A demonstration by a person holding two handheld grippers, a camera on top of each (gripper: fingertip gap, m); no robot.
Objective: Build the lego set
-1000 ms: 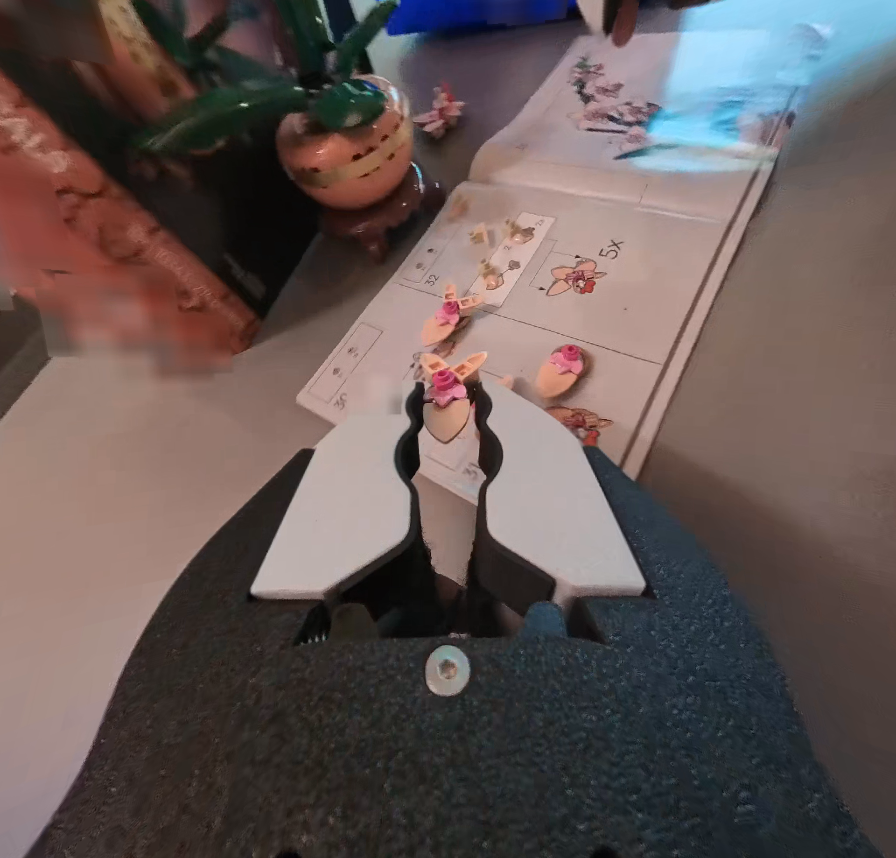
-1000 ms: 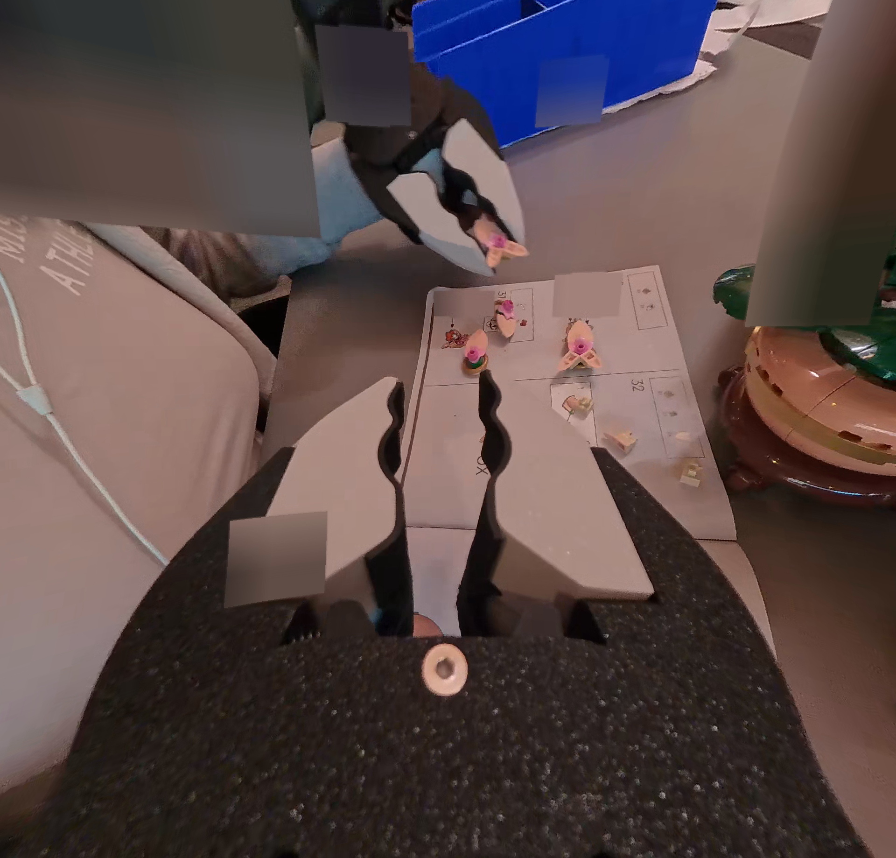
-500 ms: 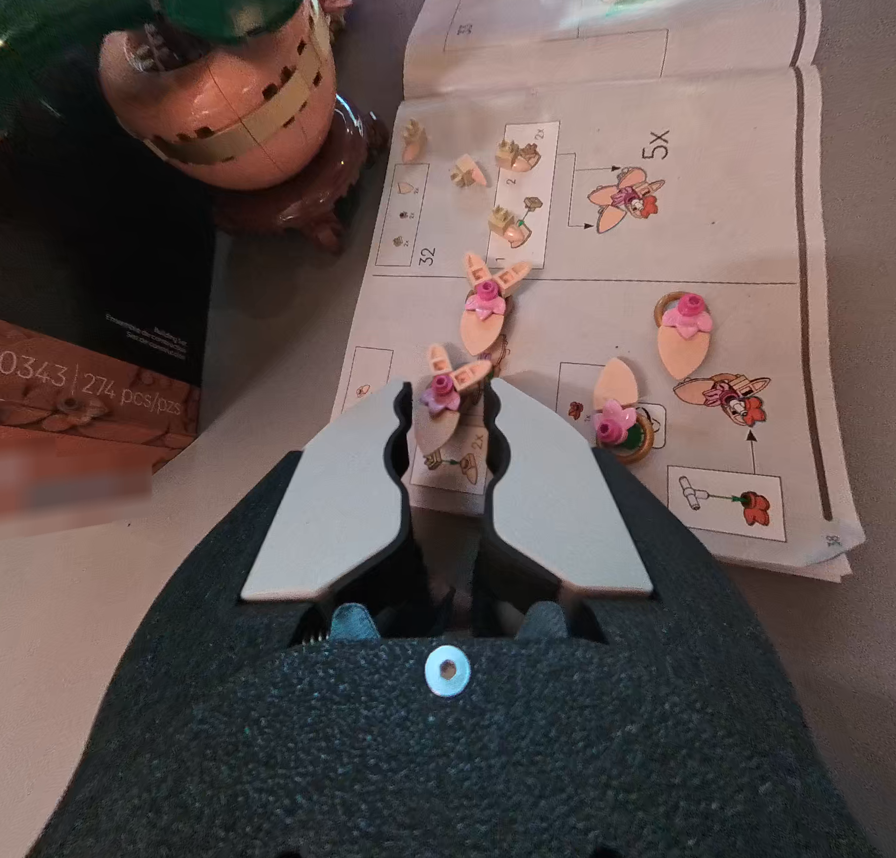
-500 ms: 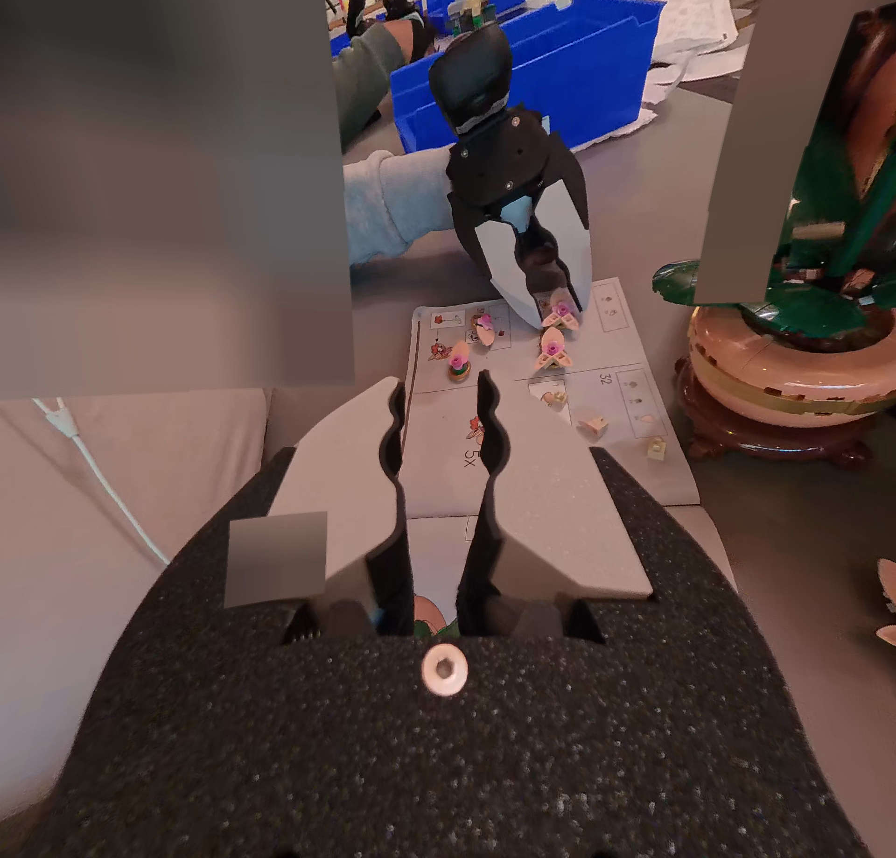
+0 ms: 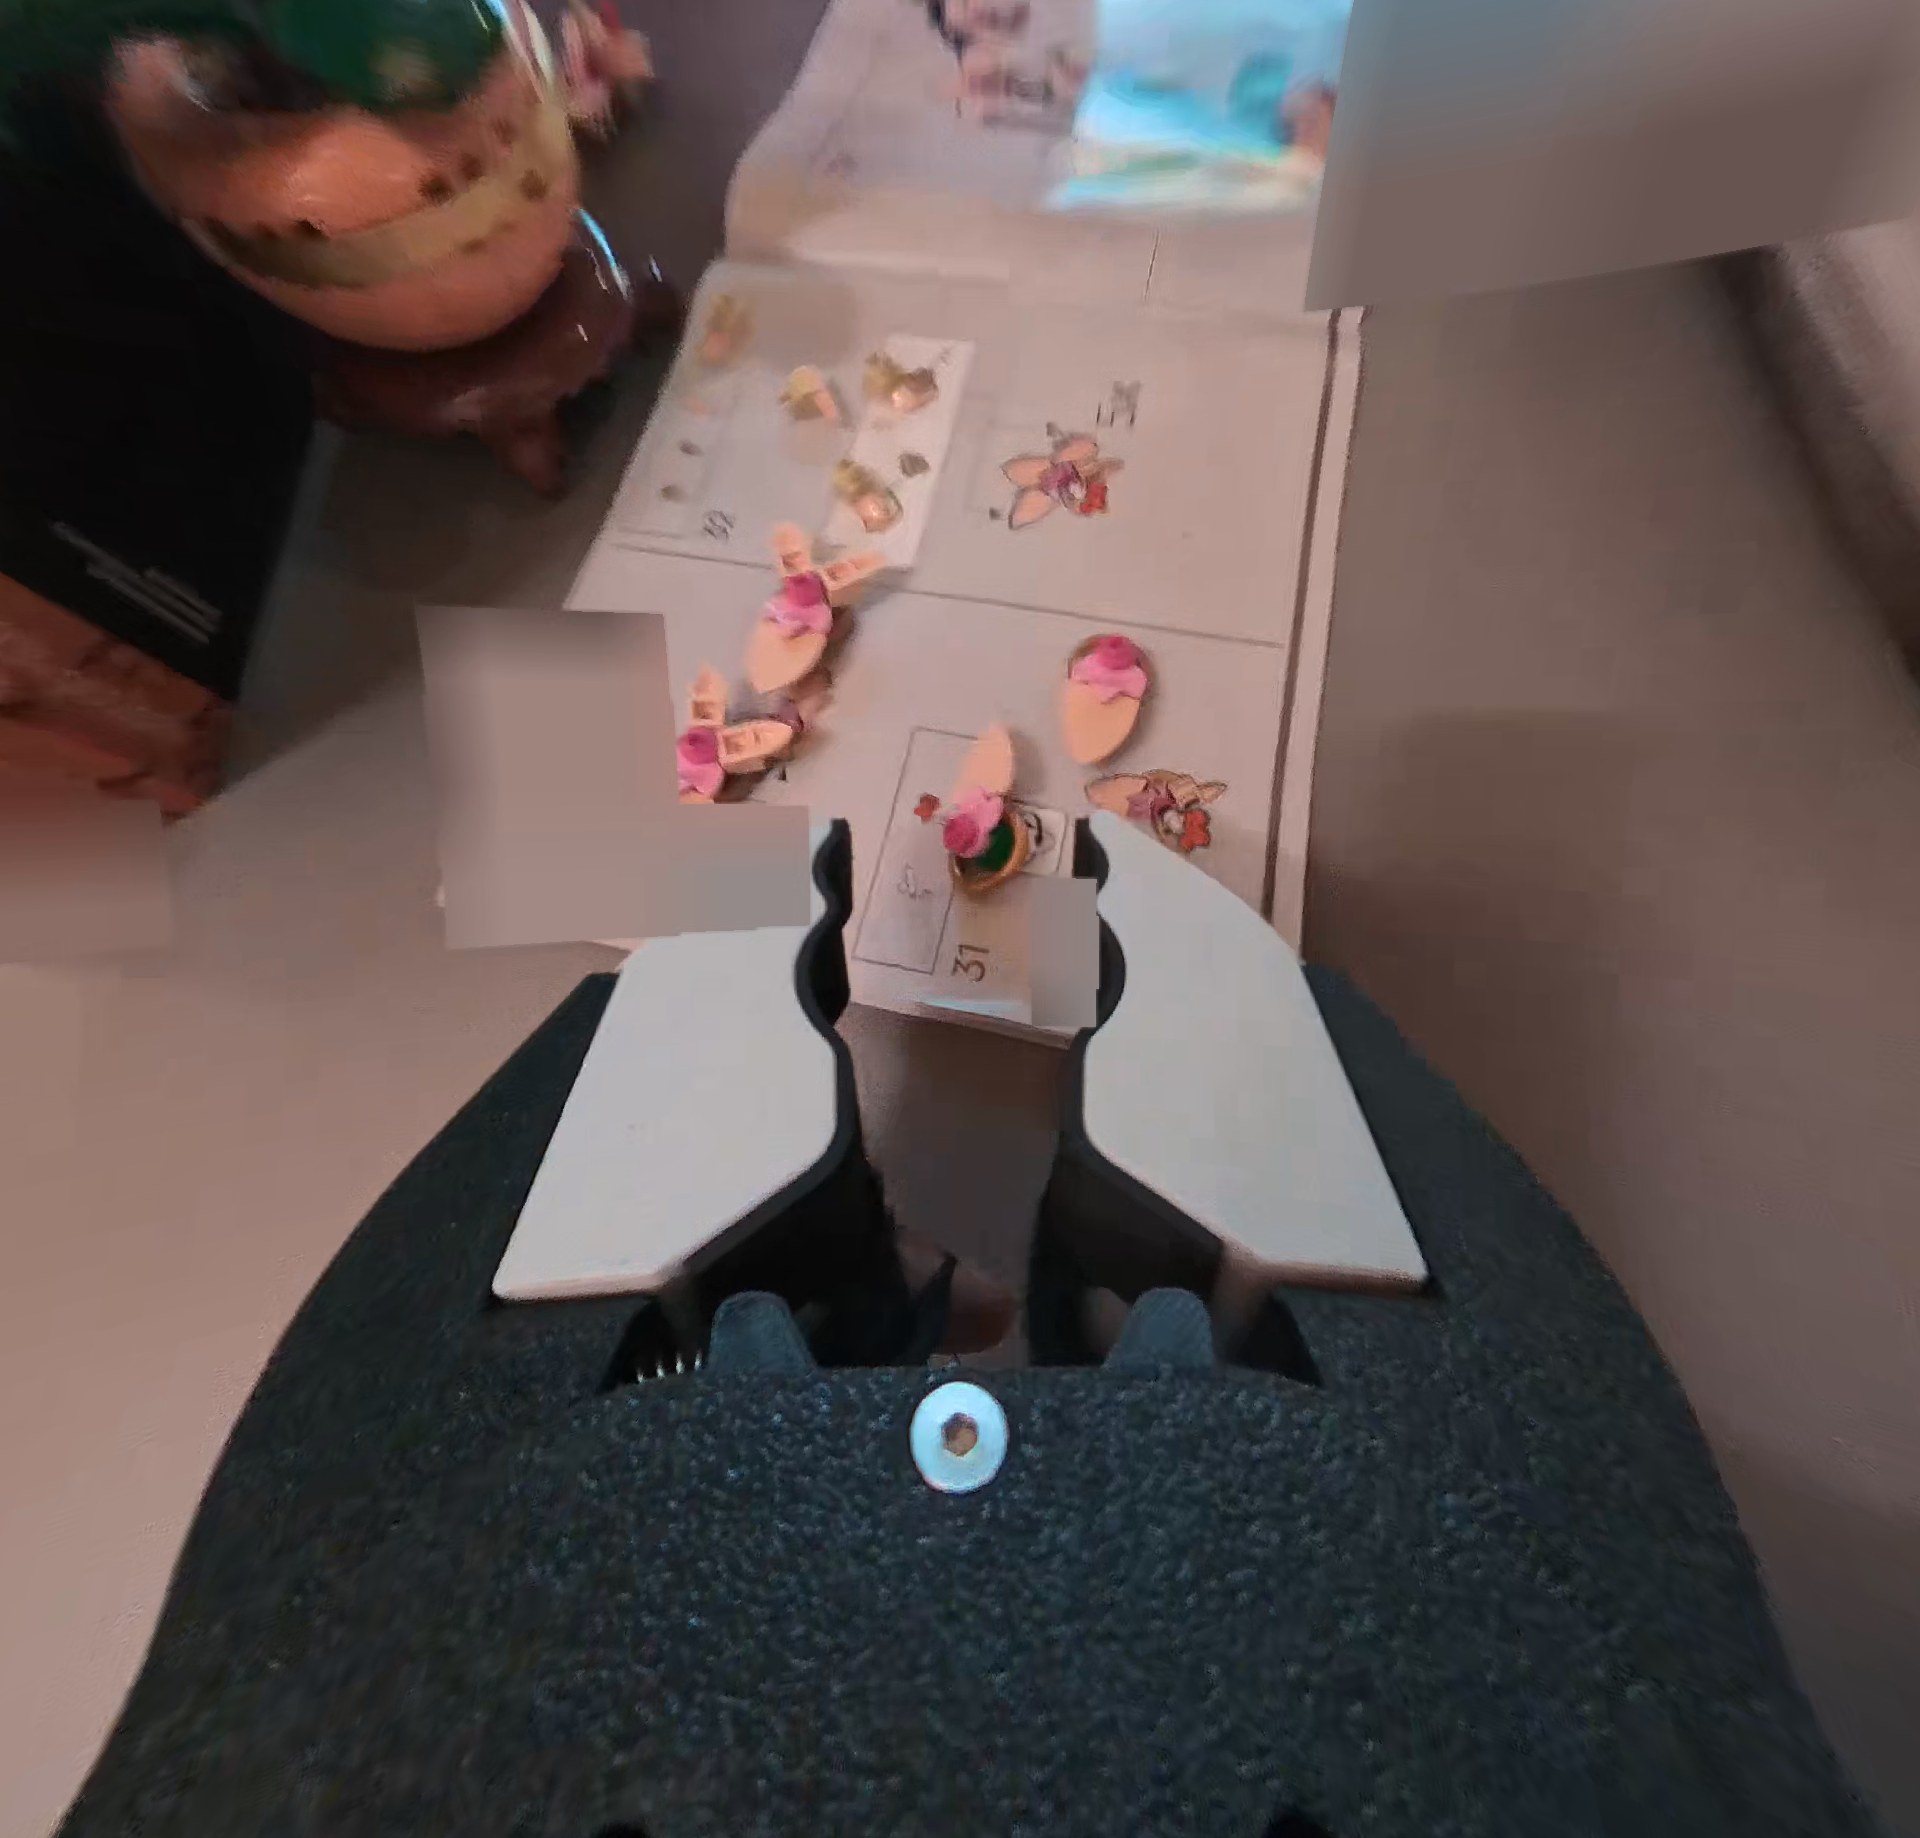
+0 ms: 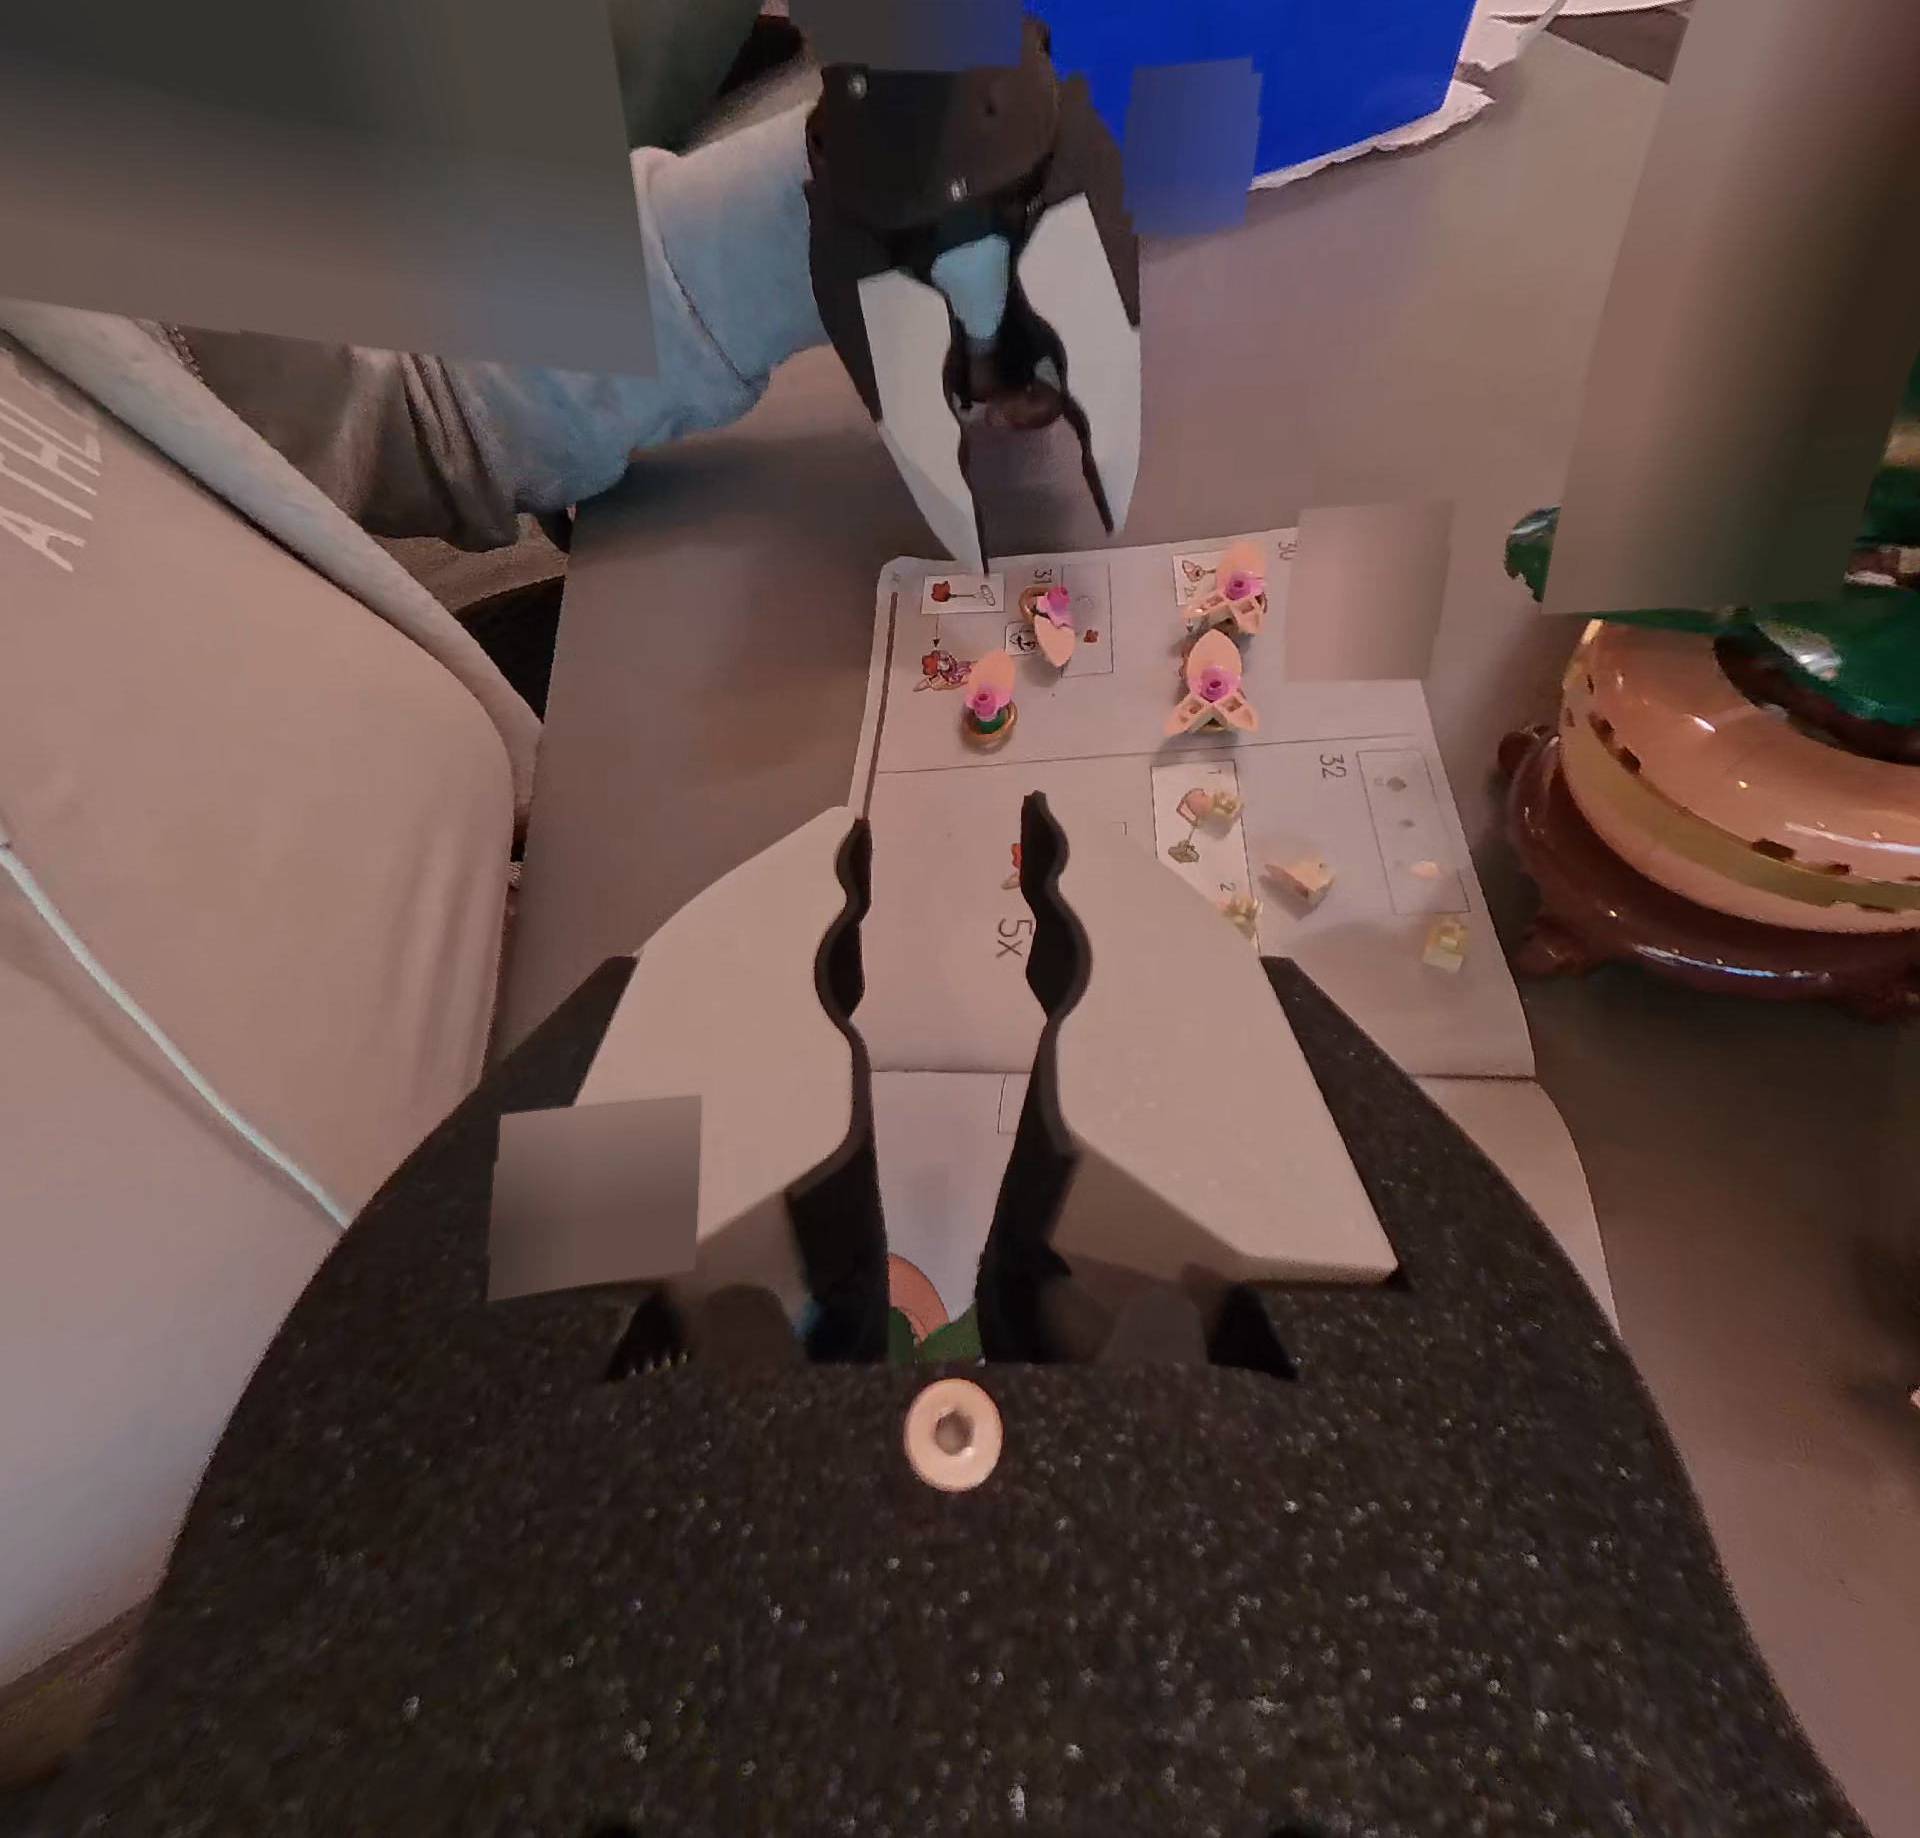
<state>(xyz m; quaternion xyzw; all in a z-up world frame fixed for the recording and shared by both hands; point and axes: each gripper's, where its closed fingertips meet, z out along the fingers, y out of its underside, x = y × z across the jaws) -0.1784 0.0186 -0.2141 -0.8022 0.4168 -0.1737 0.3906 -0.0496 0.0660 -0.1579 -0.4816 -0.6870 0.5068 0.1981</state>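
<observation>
Left claw [image 5: 956, 884] spread, empty, poised over the petal piece [image 5: 982, 812] at frame centre, probably for pickup. Right claw [image 6: 940, 843] spread, empty. 4 petal assemblies lay on the instruction booklet [image 6: 1122, 957], likely staged for repeats.

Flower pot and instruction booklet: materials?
Flower pot: likely hard moulded plastic, glossy; sharp highlights on the peach body and dark brown base. Instruction booklet: thin paper, matte to slightly satin; printed, lies flat with a centre fold.
</observation>
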